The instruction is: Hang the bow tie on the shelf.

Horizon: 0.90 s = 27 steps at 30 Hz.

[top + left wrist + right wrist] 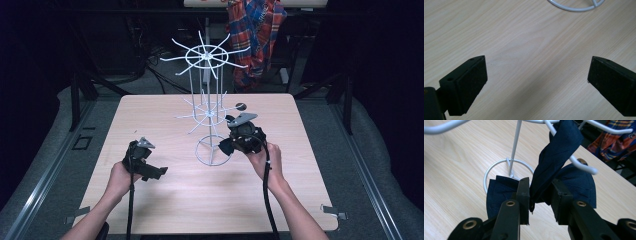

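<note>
A white wire rack point(206, 57) with two tiers of spokes stands at the table's middle on a ring base point(212, 150). My right gripper point(235, 142) is beside the lower tier, shut on a dark blue bow-shaped cloth point(559, 150). In the right gripper view the gripper point(540, 187) pinches the cloth's middle strip, which runs up over a white spoke point(584, 167), with a lobe hanging on each side. My left gripper point(155, 173) rests low at the left of the table. Its jaws point(536, 72) stand wide open over bare wood.
The rack's base ring point(574, 9) lies just ahead of the left gripper. A plaid shirt point(257, 35) hangs behind the table's far edge. A small dark round object point(241, 106) sits on the wood behind the right gripper. Metal clips mark the near table corners.
</note>
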Motion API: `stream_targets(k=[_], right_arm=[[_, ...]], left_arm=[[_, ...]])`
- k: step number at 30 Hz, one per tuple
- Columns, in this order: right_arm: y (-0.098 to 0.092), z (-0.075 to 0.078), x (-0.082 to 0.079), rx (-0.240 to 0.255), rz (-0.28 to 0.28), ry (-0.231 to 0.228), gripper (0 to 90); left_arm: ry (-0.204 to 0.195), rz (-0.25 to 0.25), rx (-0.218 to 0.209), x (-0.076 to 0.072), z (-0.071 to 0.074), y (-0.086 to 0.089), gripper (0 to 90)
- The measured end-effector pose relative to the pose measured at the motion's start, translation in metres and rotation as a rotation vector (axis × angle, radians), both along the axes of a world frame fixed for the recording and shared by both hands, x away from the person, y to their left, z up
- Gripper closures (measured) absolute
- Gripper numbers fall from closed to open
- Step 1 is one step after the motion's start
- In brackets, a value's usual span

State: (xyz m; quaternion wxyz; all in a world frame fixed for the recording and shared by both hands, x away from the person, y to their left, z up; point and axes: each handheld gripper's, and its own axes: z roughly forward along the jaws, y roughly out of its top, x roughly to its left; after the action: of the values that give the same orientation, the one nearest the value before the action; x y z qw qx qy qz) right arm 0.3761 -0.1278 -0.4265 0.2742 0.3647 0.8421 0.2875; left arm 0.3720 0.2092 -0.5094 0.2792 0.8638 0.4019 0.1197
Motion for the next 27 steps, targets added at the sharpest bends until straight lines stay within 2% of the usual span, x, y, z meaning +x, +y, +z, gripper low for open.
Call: stream_targets(k=[5, 10, 12, 14, 17, 20, 25, 27], right_arm=[[0.003, -0.009, 0.007, 0.018, 0.019, 0.035, 70.7], [0.002, -0.012, 0.008, 0.034, 0.031, 0.042, 70.6], [0.001, -0.012, 0.008, 0.042, 0.034, 0.035, 70.6], [0.001, -0.010, 0.006, 0.052, 0.034, 0.008, 70.7], [0.004, -0.005, 0.001, 0.040, 0.054, -0.023, 70.7], [0.007, -0.006, 0.000, 0.025, 0.067, -0.021, 70.7], [0.009, -0.014, 0.003, 0.022, 0.092, 0.012, 70.7], [0.009, -0.022, 0.007, 0.011, 0.083, 0.042, 70.1]], left_arm=[[0.000, -0.002, 0.002, 0.000, 0.000, 0.000, 2.7], [0.002, -0.007, 0.003, 0.000, 0.000, -0.001, 2.6], [-0.005, -0.001, 0.001, 0.000, 0.000, 0.000, 2.7], [-0.005, -0.003, -0.002, 0.000, 0.001, 0.000, 2.7], [-0.005, -0.007, -0.001, -0.001, 0.001, -0.001, 2.7], [-0.004, -0.007, -0.002, -0.001, 0.001, -0.002, 2.7], [-0.003, -0.005, -0.004, -0.001, 0.001, -0.001, 2.7], [-0.002, -0.008, -0.008, -0.001, 0.001, -0.001, 2.2]])
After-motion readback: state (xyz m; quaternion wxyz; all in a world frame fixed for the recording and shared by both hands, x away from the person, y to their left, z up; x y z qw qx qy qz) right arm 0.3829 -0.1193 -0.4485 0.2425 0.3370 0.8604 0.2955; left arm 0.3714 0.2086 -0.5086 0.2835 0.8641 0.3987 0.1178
